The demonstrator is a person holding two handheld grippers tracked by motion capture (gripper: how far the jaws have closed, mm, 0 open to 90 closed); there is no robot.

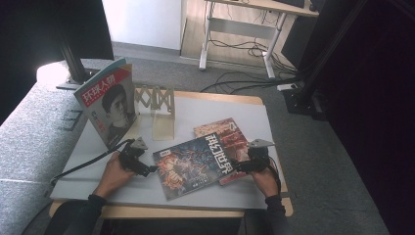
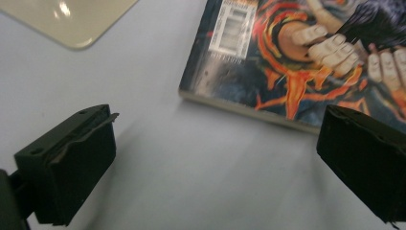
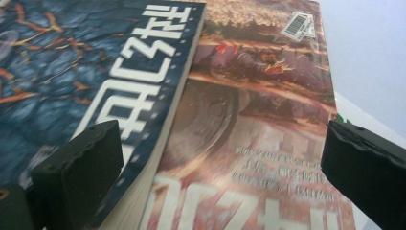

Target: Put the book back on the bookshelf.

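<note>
Lying at the frame's lower centre, the blue magazine (image 1: 195, 165) overlaps a red magazine (image 1: 226, 136). Your left tongs (image 1: 149, 170) and right tongs (image 1: 238, 166) gape wide, empty. It looks light, floppy, glossy; pinch the spine edge.

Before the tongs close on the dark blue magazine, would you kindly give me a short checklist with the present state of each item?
1. Left tongs open: ok, jaws wide apart in the left gripper view.
2. Right tongs open: ok, jaws wide apart.
3. Left tongs at the dark blue magazine: not ok, its edge lies ahead of the jaws, not between them.
4. Right tongs over the magazine's edge: ok.
5. Blue magazine free to lift: ok, it lies on top of the reddish-brown magazine.
6. Slot free in the beige wooden rack: ok, one portrait-cover magazine leans at its left.
</note>
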